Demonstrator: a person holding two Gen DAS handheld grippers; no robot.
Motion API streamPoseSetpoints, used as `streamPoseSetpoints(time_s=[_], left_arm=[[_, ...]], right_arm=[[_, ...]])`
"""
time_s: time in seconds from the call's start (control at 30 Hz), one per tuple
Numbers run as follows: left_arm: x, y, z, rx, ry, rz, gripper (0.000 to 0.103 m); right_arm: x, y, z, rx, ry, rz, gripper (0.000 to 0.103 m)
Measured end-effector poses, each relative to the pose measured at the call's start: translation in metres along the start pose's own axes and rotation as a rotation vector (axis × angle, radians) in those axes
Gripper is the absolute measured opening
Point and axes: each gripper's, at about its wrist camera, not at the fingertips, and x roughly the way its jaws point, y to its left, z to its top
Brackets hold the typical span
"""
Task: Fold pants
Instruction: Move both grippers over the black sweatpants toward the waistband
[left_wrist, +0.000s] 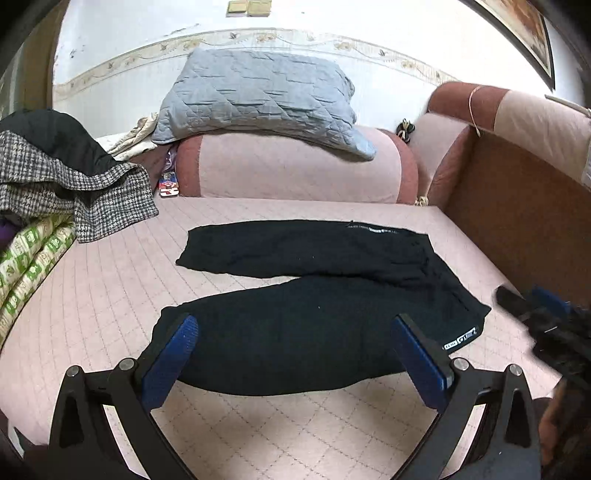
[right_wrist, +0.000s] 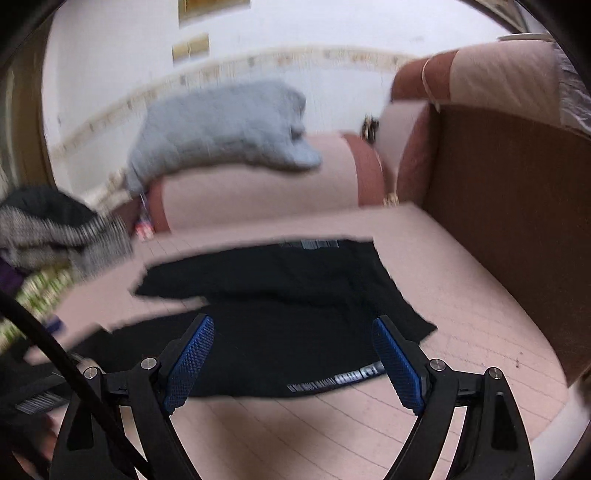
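A: Pants (left_wrist: 314, 302) are lying flat on the pink bed (left_wrist: 110, 295), with the two legs spread apart like a sideways V.

B: Is any folding looking done?

A: Not really. One leg is lying beside the other, not on top of it. I think the whole job is still waiting: leg onto leg, then folding it shorter.

B: What are the grippers doing?

A: The left hand-held gripper (left_wrist: 295, 354) is hanging over the near leg with its blue fingers (left_wrist: 170, 362) wide apart, holding nothing. The right hand-held gripper (right_wrist: 293, 362) is hanging over the waist end, near the white writing. Its fingers are wide apart too, and it is holding nothing.

B: Are any boxes or baskets sitting there?

A: I am not seeing any. A grey pillow (left_wrist: 258, 96) is resting on the pink cushion (left_wrist: 295, 170) at the back, and a pile of clothes (left_wrist: 66, 173) is sitting at the left. The right camera's picture is blurry, so small things are hard to tell.
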Motion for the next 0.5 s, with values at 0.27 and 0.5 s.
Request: streamPoseSetpoints(time_s=[0.27,0.5], left_arm=[[0.025,0.005,0.003,-0.028,0.082,0.004,0.103],[0.040,0.010,-0.001,-0.028,0.120,0.006,0.103]], right_arm=[[0.061,0.003,-0.005,-0.077,0.175,-0.033,0.091],[0.089,0.012,0.001,-0.124,0.199,-0.052,0.092]])
